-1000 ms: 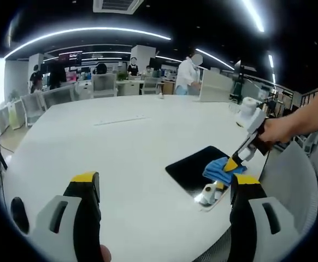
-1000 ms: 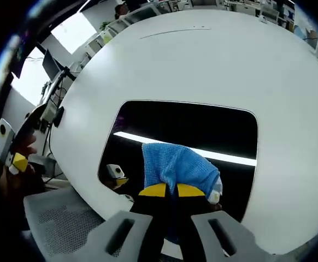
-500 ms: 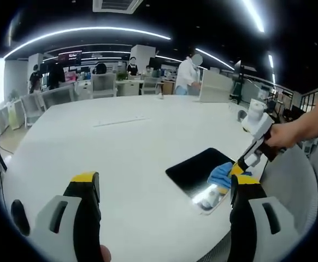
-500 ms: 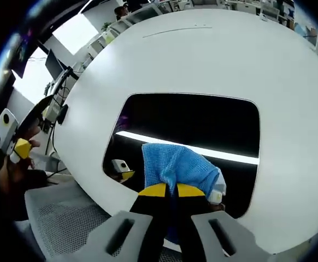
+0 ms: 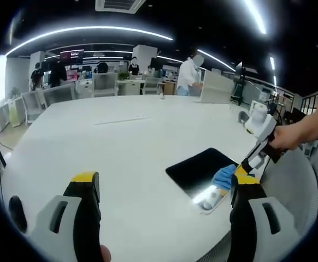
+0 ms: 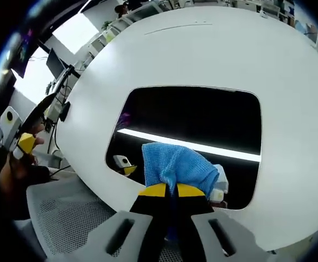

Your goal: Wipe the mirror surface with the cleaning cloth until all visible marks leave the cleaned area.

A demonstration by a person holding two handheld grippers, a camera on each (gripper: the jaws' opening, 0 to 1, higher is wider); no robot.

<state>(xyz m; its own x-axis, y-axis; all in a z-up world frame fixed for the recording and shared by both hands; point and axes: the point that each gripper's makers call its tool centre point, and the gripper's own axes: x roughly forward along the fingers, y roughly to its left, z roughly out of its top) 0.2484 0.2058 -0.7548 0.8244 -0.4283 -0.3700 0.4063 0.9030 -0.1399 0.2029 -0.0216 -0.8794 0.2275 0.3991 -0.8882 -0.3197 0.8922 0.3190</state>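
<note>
Where the mirror (image 6: 202, 123) lies flat near the edge of the white table (image 6: 213, 54), its dark glass reflects a bright strip of ceiling light. On the mirror's near part, toward the table edge, sits the blue cloth (image 6: 175, 166), bunched and pressed on the glass. The right gripper (image 6: 166, 190) has its yellow-tipped jaws closed tight on the cloth's near fold. Seen from the left gripper view, the mirror (image 5: 202, 169) is a dark slab at the table's near right edge, with the cloth (image 5: 224, 174) on its right corner and the right gripper (image 5: 240, 170) slanting down to it from a hand (image 5: 287, 139). The left gripper (image 5: 162, 183) hangs above the table (image 5: 121, 147) to the left of the mirror, well apart from it, jaws wide and holding nothing. Beyond the table, past the mirror, a person (image 5: 189, 73) in white stands at a desk.
</note>
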